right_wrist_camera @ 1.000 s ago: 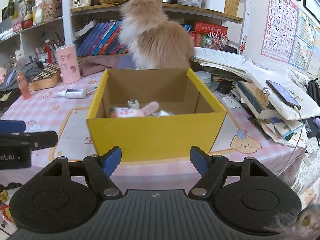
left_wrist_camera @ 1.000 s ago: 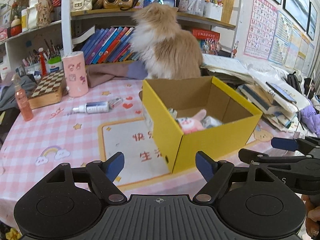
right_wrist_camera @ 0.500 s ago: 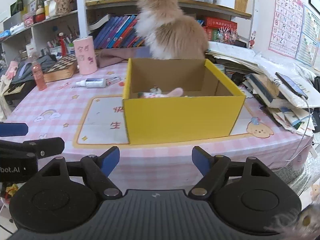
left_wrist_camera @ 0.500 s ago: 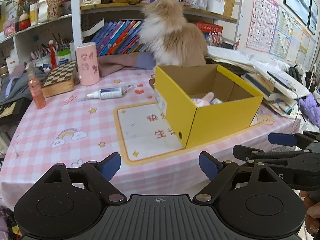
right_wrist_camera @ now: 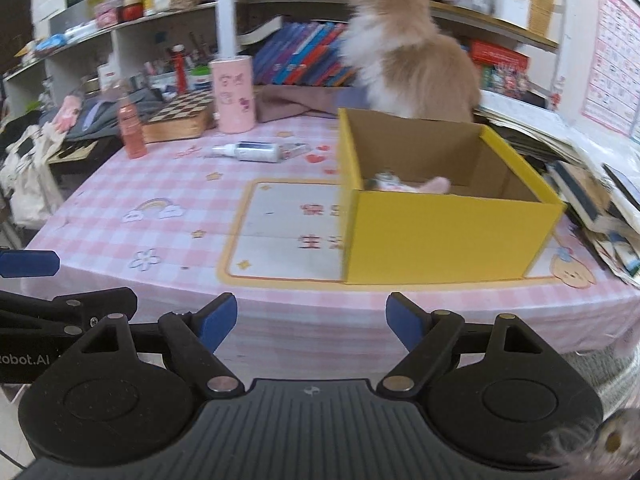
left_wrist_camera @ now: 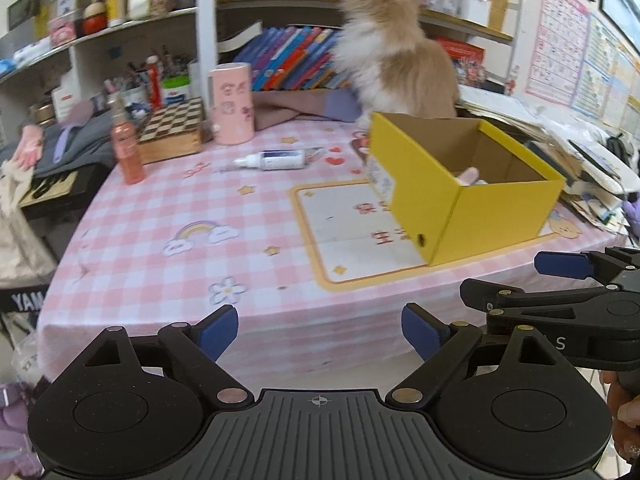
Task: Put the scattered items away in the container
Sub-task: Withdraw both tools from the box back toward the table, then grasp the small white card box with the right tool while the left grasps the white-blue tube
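The white tube [left_wrist_camera: 276,159], judged light and slippery, is best pinched mid-body, at eleven o'clock of the yellow box [left_wrist_camera: 500,216]; both hand-held grippers [left_wrist_camera: 318,330] [right_wrist_camera: 312,322] are opening, nothing between

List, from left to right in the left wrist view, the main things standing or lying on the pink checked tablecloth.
Orange spray bottle → chessboard box → pink cylinder → white tube lying flat → yellow cardboard box.

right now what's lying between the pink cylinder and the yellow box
A white tube lies on its side on the tablecloth between the pink cylinder and the yellow box; both wrist views show it.
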A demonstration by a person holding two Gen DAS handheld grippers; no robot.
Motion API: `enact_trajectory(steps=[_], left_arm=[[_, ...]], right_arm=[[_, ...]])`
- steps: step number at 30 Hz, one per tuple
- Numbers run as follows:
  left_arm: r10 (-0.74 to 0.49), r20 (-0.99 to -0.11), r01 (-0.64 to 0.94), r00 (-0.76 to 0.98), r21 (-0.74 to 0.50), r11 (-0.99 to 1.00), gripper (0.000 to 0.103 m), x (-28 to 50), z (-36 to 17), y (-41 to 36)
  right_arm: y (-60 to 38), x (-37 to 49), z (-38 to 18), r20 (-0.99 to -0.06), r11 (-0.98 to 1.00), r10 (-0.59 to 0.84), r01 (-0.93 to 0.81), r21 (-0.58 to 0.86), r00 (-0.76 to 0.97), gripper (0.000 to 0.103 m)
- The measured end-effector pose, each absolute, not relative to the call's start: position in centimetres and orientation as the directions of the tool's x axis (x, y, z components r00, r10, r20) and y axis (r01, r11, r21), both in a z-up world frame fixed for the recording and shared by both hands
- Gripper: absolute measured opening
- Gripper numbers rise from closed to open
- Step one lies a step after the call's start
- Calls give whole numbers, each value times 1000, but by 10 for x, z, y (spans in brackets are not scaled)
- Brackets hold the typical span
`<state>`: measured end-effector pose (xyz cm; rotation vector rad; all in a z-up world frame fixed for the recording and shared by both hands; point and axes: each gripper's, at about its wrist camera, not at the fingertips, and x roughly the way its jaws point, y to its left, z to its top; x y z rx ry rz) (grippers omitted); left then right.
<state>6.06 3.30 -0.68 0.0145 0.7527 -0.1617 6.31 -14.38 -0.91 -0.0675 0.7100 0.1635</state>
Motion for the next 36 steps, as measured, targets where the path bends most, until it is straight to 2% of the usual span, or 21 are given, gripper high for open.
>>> enact_trajectory(steps=[11, 26, 36], left_arm=[[-53, -685, 21, 726, -54, 998, 91, 53, -7, 83], [-28, -697, -17, 717, -57, 998, 91, 63, -12, 94], [-3, -714, -28, 700, -32, 999, 91, 102, -18, 103]], right_arm=[[-90, 74, -7, -660, 953, 218, -301, -14, 719, 81], [-76, 92, -12, -670, 943, 239, -333, -13, 703, 81], [-66, 141, -21, -679, 943, 255, -333, 16, 689, 81]])
